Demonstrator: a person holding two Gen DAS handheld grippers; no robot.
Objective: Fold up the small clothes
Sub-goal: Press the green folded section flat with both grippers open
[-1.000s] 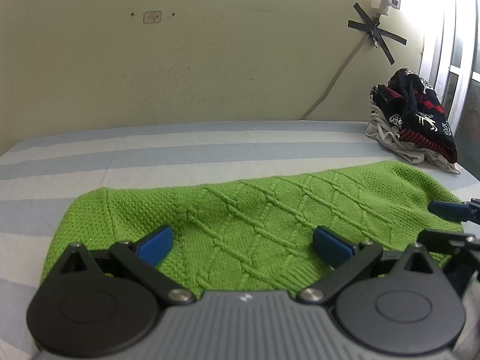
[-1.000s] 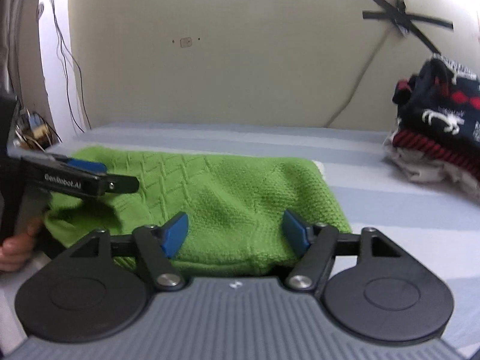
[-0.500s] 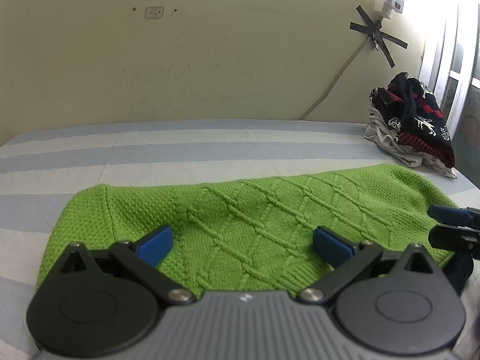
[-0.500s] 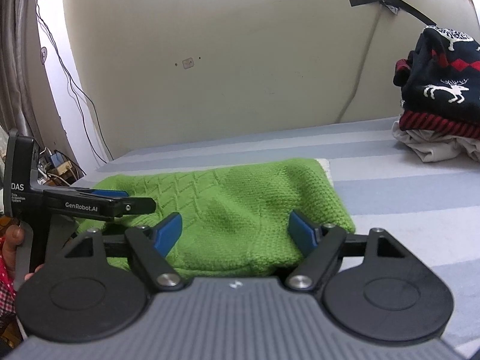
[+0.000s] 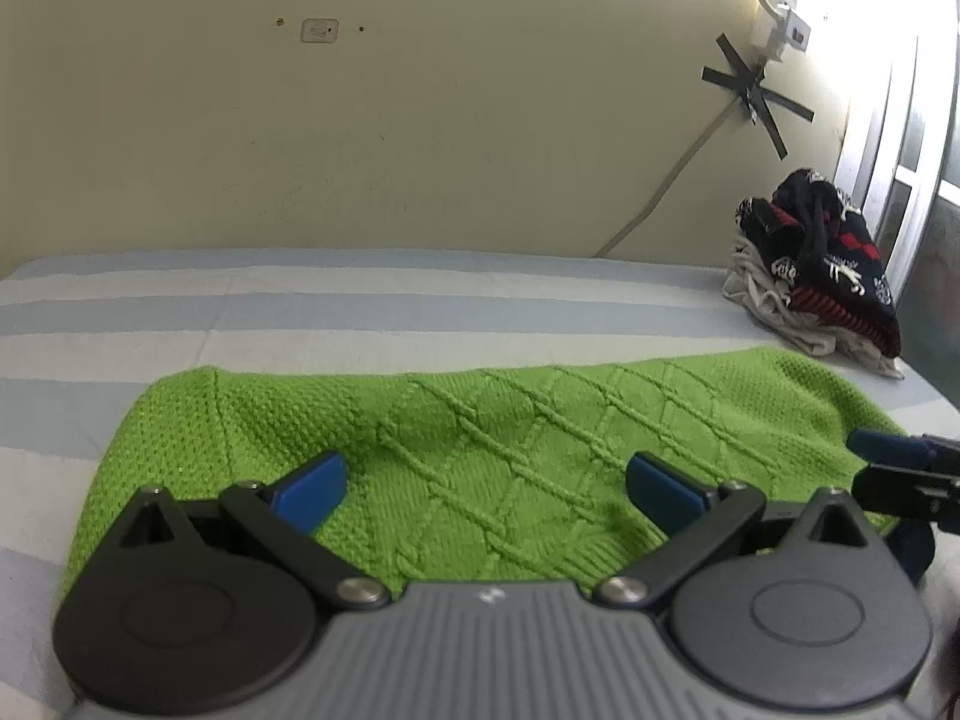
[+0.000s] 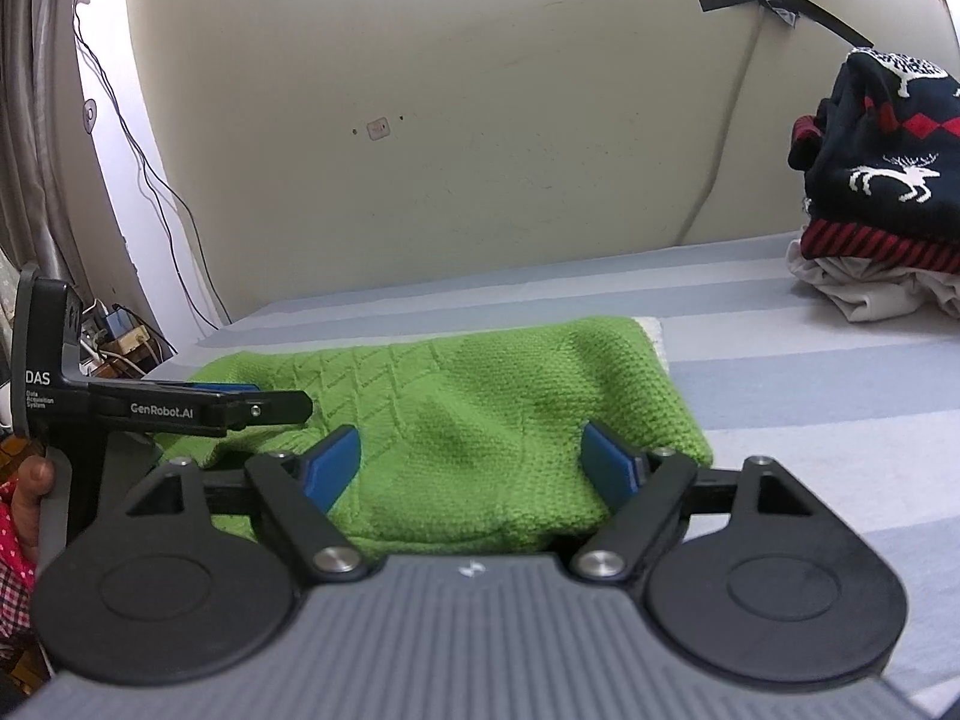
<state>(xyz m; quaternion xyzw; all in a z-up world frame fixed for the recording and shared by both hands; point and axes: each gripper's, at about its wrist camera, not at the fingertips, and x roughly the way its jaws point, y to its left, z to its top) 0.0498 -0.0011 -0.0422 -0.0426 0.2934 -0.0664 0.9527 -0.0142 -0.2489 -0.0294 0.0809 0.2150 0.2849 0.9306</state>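
Two views, one green knitted garment lying flat on a striped bed, both tongs spread.

Left wrist view: the left tongs (image 5: 485,489) stand spread wide, blue pads apart, holding nothing, low over the near edge of the green knitted garment (image 5: 480,438). The garment lies across the striped bed (image 5: 300,312). The right tongs (image 5: 894,468) enter at the right edge, at the garment's right end. A pile of clothes (image 5: 822,276) sits well apart by the wall. Right wrist view: the right tongs (image 6: 474,462) are likewise spread, gripping nothing, over the garment's (image 6: 480,396) near edge. The left tongs (image 6: 228,405) reach in side-on from the left over the garment's far end. The pile (image 6: 882,192) is at right, a dark reindeer-patterned knit on top.
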